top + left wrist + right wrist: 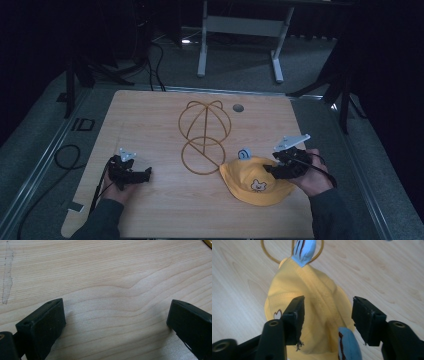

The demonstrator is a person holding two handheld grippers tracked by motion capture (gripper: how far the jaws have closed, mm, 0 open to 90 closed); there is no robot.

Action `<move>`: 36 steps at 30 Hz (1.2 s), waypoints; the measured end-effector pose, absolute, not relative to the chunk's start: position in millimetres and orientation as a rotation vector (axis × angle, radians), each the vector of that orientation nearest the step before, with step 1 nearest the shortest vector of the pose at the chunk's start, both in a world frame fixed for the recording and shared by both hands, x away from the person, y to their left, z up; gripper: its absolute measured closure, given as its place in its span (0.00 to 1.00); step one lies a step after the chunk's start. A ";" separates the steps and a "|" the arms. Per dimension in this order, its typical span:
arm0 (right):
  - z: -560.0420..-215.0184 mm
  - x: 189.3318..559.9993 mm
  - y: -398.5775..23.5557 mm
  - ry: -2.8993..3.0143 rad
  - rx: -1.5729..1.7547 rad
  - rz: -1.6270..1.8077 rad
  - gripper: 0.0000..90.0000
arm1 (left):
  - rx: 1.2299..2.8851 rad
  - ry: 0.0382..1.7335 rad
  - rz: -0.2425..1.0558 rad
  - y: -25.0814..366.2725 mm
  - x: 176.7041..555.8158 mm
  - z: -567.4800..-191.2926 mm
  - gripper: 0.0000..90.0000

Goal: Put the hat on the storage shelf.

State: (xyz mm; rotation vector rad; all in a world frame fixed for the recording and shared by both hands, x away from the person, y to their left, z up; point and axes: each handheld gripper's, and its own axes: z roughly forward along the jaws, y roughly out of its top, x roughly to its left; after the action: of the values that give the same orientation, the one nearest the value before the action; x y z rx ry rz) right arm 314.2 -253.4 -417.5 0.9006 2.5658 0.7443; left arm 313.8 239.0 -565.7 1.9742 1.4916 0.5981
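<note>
We see a wooden table (150,115) with a yellow hat (255,181) lying near its front right part. The hat has a small bear face on its front and a pale blue ear (244,153) standing up at its far edge. Just behind and left of the hat rests a gold wire stand (204,135), made of loops, lying flat on the wood and touching the hat's rim.

Our right gripper (278,169) sits at the hat's right side. In the right gripper view its jaws stand apart over the yellow crown (322,315), released and grasping nothing, with a second blue ear (348,345) low between them.

Our left gripper (142,173) rests at the front left of the table, well apart from the hat. In the left gripper view its jaws are spread wide over bare wood (112,290), holding nothing.
</note>
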 end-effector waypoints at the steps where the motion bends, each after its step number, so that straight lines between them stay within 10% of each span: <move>1: -417.8 315.2 -252.5 2.578 0.896 0.735 0.47 | 1.974 1.492 0.598 239.0 313.8 -565.7 0.02; 16: -423.1 337.9 -231.8 2.765 0.807 0.522 0.40 | 1.975 1.492 0.597 239.0 313.7 -565.6 0.02; 29: -426.1 353.0 -214.0 2.917 0.646 0.312 0.87 | 1.971 1.492 0.598 238.8 313.8 -565.8 0.02; 36: -423.5 348.1 -212.3 2.907 0.597 0.300 0.91 | 1.973 1.492 0.598 238.9 313.8 -565.7 0.02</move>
State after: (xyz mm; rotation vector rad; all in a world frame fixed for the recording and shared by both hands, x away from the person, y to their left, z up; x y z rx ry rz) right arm 348.1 -212.3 -423.5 0.5966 2.9067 0.2998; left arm 313.8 238.9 -565.7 1.9730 1.4919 0.5978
